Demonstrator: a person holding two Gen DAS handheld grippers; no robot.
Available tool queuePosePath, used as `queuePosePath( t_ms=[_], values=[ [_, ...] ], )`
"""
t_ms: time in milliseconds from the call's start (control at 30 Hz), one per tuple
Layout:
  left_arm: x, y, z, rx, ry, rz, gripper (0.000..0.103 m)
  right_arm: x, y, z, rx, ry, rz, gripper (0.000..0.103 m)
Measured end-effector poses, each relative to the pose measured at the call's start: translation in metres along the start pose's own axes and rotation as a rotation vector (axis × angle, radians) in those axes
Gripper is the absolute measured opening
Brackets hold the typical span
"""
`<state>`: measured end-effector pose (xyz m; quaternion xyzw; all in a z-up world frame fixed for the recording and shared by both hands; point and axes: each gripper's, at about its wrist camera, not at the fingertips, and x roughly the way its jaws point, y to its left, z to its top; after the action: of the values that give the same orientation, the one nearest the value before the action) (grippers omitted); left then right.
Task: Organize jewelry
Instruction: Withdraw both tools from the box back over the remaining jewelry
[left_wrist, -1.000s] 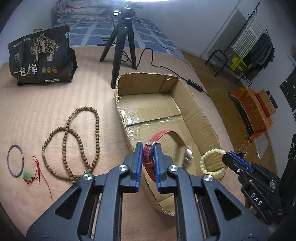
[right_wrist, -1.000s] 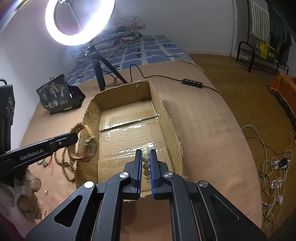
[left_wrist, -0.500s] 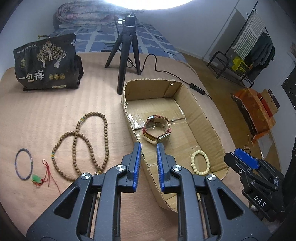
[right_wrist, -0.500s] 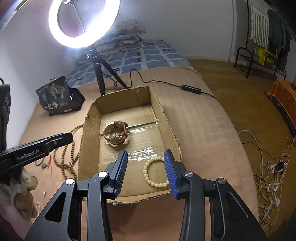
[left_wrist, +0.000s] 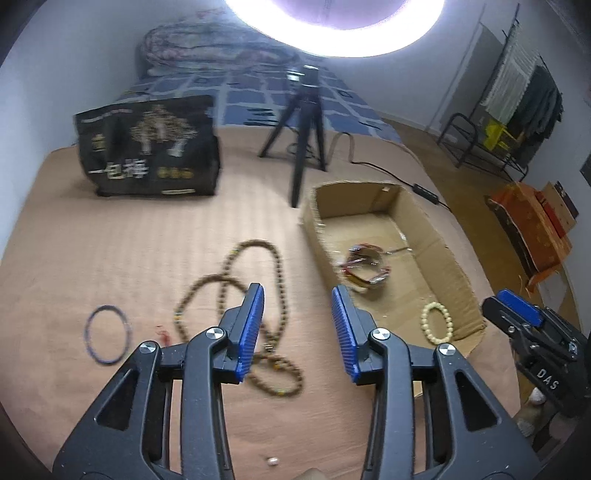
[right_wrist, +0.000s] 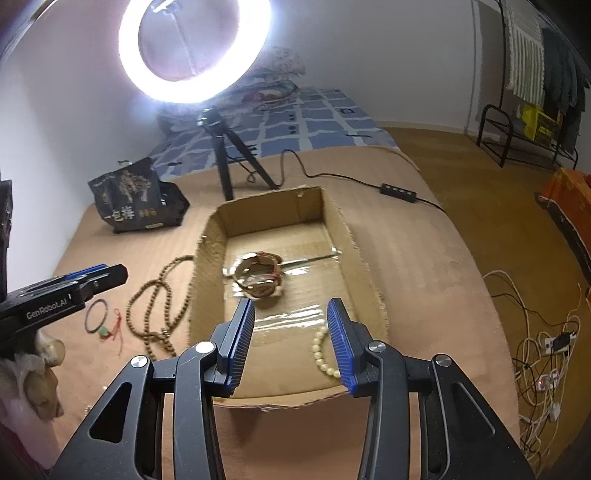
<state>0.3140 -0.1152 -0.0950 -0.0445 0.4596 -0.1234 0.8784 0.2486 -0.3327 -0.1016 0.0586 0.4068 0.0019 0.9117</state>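
A cardboard box (left_wrist: 436, 236) lies on the tan bed cover. In it rest a red-strapped watch (left_wrist: 365, 267) and a pale bead bracelet (left_wrist: 437, 321). My left gripper (left_wrist: 297, 291) hovers left of the box over a long wooden bead necklace (left_wrist: 277, 266), its jaws opening with nothing between them. A thin dark bangle (left_wrist: 86, 334) and a red cord (left_wrist: 162, 332) lie further left. My right gripper (right_wrist: 291, 306) stands open above the box's (right_wrist: 210, 258) near end, with the watch (right_wrist: 260, 275) ahead and the bracelet (right_wrist: 321, 350) partly hidden behind its right finger.
A black printed bag (left_wrist: 147, 147) stands at the back left. A tripod (left_wrist: 306, 122) with a ring light (right_wrist: 192, 48) stands behind the box, its cable and controller (right_wrist: 397, 192) running right. A small loose bead (left_wrist: 272, 460) lies near me. Cables (right_wrist: 546, 350) cover the floor right of the bed.
Both grippers opened: the watch left the left jaws and the bracelet the right, and both now lie in the box. The left gripper rose and swung left over the necklace.
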Motion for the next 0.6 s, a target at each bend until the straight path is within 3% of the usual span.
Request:
queuePosePath(
  t_ms=[67,200,267,333,600],
  values=[
    [-0.009,0.016,0.0,-0.002,-0.013,0.041,0.04,-0.002,0.008,0.001,-0.01,-0.01,0.014,0.05],
    [-0.031,0.046,-0.002,0.011,-0.087,0.137,0.044,-0.008,0.027,0.004,-0.032,-0.029,0.045,0.054],
    [-0.041,0.063,-0.003,0.006,-0.118,0.169,0.06,-0.01,0.039,0.005,-0.044,-0.037,0.075,0.06],
    [-0.053,0.082,-0.007,-0.014,-0.156,0.178,0.061,-0.011,0.052,0.005,-0.06,-0.041,0.102,0.065],
    [-0.077,0.148,-0.019,-0.096,-0.102,0.186,0.061,-0.002,0.112,-0.01,-0.198,0.003,0.203,0.073]
  ],
)
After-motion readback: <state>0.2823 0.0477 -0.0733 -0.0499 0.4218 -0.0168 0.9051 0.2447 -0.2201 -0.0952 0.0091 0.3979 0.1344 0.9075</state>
